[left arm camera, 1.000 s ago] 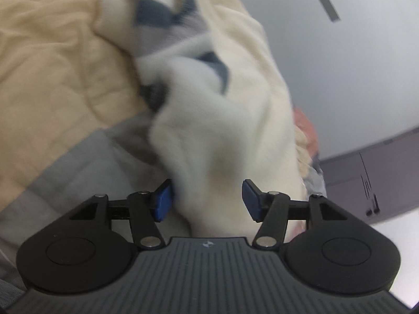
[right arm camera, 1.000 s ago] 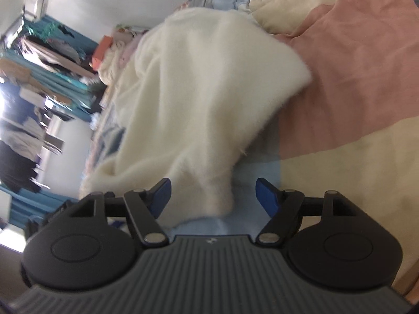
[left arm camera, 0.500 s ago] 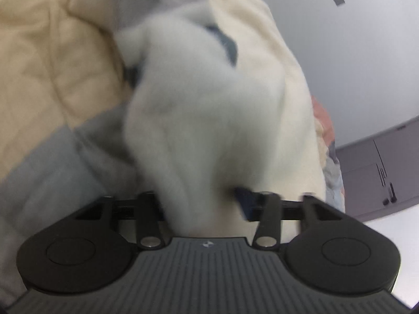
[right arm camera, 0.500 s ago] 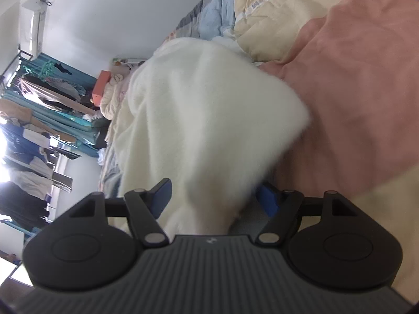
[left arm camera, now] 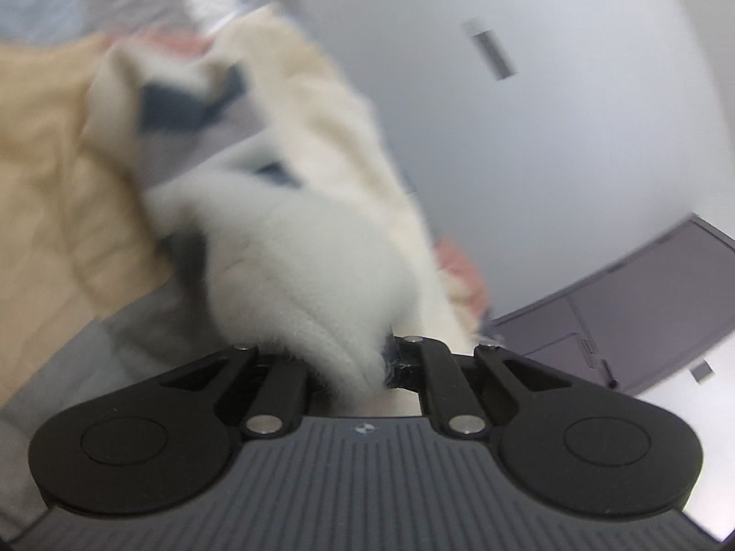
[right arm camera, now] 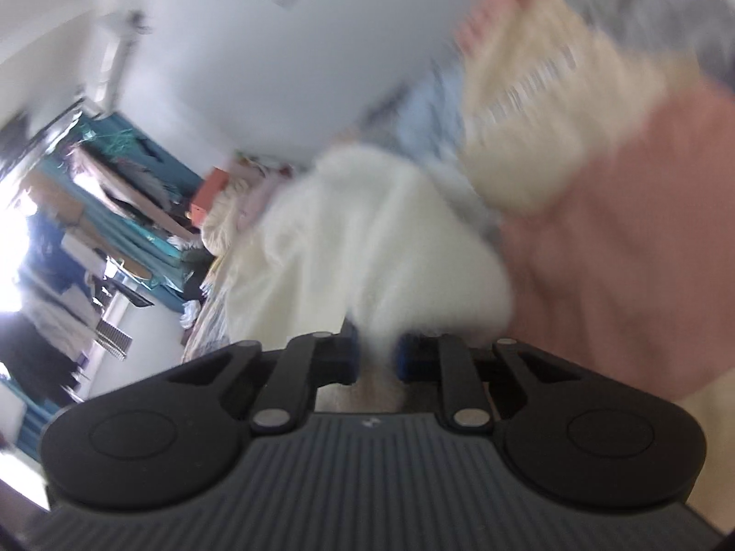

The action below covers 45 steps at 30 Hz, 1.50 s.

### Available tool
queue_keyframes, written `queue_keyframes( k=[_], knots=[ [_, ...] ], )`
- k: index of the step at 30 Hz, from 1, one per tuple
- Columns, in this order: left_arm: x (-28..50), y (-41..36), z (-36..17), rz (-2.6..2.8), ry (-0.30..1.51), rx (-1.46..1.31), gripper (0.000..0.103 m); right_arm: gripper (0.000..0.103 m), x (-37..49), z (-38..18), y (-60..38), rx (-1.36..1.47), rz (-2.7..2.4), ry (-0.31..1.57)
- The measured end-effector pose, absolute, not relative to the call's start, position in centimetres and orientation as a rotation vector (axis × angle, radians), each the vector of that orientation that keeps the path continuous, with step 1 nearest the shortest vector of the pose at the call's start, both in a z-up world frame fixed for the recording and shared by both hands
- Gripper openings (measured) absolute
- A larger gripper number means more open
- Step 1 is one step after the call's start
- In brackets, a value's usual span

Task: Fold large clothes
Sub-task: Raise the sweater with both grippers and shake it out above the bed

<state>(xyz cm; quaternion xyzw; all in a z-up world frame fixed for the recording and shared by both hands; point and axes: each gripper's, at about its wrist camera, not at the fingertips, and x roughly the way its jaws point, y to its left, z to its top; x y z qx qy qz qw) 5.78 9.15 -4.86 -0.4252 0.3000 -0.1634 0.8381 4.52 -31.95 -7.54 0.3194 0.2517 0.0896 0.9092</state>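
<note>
A fluffy cream-white garment (left arm camera: 312,266) with dark blue and grey patches (left arm camera: 183,105) lies bunched on the bed. My left gripper (left arm camera: 353,362) is shut on a thick fold of it, and the cloth hides the pads. In the right wrist view the same garment (right arm camera: 367,238) spreads away over the bed. My right gripper (right arm camera: 377,358) has its jaws closing, with a pinch of the white cloth pressed between the blue pads (right arm camera: 404,360). Both views are blurred by motion.
The bed cover is beige (left arm camera: 46,160) and grey on the left side, pink (right arm camera: 620,238) and cream on the right. A grey cabinet (left arm camera: 643,303) stands by the white wall. Hanging clothes and teal curtains (right arm camera: 92,211) fill the room's far side.
Both grippers went from wide open around the garment's edge to closed on it. Both have risen and tilted upward, drawing the cloth up, so more wall shows.
</note>
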Motion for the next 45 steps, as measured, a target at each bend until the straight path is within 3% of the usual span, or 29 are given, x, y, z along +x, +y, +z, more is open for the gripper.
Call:
queue_keyframes(
  k=[4, 10, 23, 28, 33, 45],
  knots=[
    [4.2, 10.0, -0.2, -0.398, 0.538, -0.880, 0.008, 0.017, 3.3, -5.0, -32.4, 0.679, 0.226, 0.418],
    [1.2, 10.5, 8.5, -0.453, 0.417, -0.791, 0.008, 0.017, 1.4, 3.0, -31.6, 0.575, 0.265, 0.247],
    [-3.9, 11.5, 34.1, -0.579, 0.125, -0.657, 0.009, 0.017, -3.7, 27.6, -31.5, 0.445, 0.393, -0.105],
    [-4.6, 10.1, 40.7, -0.634, 0.089, -0.608, 0.010, 0.017, -3.8, 34.4, -32.2, 0.456, 0.369, -0.149],
    [-1.5, 7.5, 40.1, -0.587, 0.139, -0.527, 0.011, 0.018, -0.3, 34.6, -31.6, 0.382, 0.296, -0.084],
    [21.9, 3.9, 21.6, -0.499, 0.380, -0.541, 0.011, 0.019, 17.3, 19.9, -34.0, 0.467, 0.187, 0.205]
  ],
)
